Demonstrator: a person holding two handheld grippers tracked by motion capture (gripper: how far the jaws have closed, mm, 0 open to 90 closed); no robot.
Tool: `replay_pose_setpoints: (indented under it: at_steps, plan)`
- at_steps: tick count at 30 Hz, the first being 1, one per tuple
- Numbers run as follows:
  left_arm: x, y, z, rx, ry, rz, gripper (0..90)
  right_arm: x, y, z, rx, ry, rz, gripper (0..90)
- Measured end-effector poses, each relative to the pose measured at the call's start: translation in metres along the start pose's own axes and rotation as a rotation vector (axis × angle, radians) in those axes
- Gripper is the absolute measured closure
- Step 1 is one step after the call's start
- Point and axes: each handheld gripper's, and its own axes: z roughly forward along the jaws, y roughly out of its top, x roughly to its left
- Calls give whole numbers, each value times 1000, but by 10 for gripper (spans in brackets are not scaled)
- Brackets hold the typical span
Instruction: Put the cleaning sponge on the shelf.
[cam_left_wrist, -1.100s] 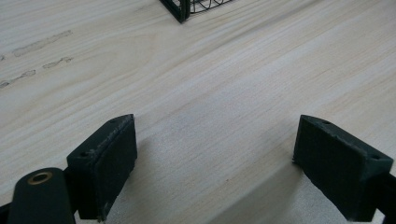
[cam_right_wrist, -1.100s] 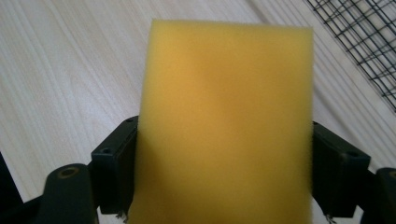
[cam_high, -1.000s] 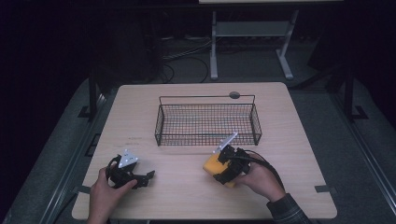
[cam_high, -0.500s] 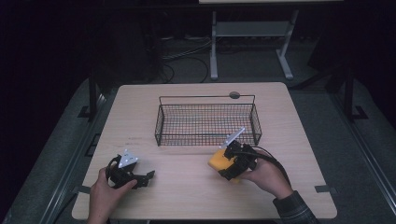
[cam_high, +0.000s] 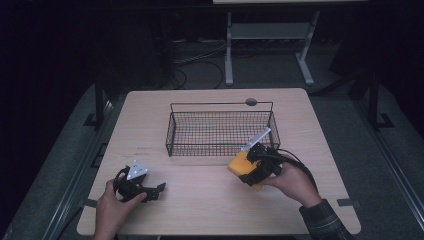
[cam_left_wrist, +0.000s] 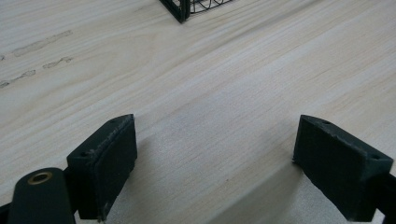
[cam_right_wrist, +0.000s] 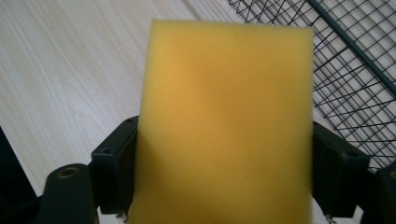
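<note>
A yellow sponge (cam_high: 239, 164) hangs just above the table, with my right gripper (cam_high: 250, 167) shut on it. It is close to the front right corner of the black wire basket (cam_high: 220, 129). In the right gripper view the sponge (cam_right_wrist: 224, 121) stands between both jaws, with the basket's mesh (cam_right_wrist: 355, 70) behind it at the right. My left gripper (cam_high: 155, 191) rests near the table's front left, open, with bare wood between its jaws (cam_left_wrist: 215, 158).
The basket stands in the middle of the wooden table (cam_high: 150, 115) and looks empty. A small round dark spot (cam_high: 251, 102) lies at the table's far edge behind it. A white metal stand (cam_high: 270, 40) is on the dark floor beyond.
My right gripper has lifted the sponge and carried it a little to the right, toward the basket's front right corner. The left gripper has stayed in place.
</note>
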Motion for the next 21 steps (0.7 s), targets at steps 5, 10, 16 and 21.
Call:
replay_pose_setpoints:
  at_steps: [5,10,16,21]
  plan:
    - [0,0,0,-1,0,0,126,-5,2,-5,-6,-5,6,220]
    - [0,0,0,0,0,0,126,-13,5,-11,-16,-8,21,220]
    - [0,0,0,0,0,0,126,-22,9,-14,-19,-20,37,221]
    - [0,0,0,0,0,0,126,-29,13,-16,-23,-29,45,220]
